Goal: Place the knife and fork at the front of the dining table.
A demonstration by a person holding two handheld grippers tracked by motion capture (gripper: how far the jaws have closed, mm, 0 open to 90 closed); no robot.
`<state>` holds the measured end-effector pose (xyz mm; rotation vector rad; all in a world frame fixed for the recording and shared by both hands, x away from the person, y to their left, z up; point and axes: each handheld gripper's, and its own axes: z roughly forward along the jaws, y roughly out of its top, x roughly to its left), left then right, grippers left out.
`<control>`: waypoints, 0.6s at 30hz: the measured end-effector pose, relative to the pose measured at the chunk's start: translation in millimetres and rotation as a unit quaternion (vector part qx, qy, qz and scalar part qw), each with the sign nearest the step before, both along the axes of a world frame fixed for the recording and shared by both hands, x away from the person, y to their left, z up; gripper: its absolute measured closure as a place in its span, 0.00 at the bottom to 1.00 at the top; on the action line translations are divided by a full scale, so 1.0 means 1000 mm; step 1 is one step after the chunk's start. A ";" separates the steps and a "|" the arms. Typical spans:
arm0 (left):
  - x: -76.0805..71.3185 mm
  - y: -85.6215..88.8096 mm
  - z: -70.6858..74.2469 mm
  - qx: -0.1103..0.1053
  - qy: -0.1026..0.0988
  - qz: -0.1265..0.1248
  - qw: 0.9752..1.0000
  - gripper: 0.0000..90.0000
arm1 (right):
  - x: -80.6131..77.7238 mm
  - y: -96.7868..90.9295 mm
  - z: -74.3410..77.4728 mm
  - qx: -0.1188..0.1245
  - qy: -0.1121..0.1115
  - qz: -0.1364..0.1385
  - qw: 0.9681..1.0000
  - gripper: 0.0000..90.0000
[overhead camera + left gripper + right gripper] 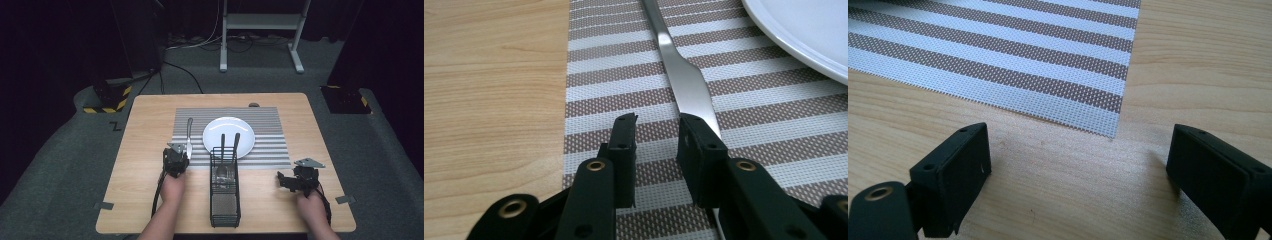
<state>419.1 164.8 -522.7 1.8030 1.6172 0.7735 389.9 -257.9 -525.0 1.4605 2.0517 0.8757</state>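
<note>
The knife (684,80) is lying on the striped placemat (270,150), left of the plate (228,136), looks like it's just being let go by the left gripper (656,132), jaws slightly parted. Next is probably being backed off toward the table's near edge. The right gripper (1075,170) is being held spread wide near the near-right corner, plenty of room there.

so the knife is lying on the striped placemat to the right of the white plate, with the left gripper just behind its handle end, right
Not quite: the knife lies to the left of the white plate, not the right. The high view shows it on the striped placemat between the mat's left edge and the plate, with the left gripper just behind its near end. The rest stands.
</note>
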 end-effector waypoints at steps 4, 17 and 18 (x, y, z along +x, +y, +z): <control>-0.003 0.006 0.002 -0.009 0.000 0.000 1.000 0.65 | 0.000 0.000 0.000 0.000 0.000 0.000 1.000 0.11; -0.049 0.072 0.003 -0.027 0.006 0.020 0.999 0.24 | 0.000 0.000 0.000 0.001 0.000 0.001 1.000 0.12; -0.053 0.077 0.002 -0.030 0.008 0.022 0.999 0.24 | 0.000 0.000 0.000 0.001 0.000 0.001 1.000 0.12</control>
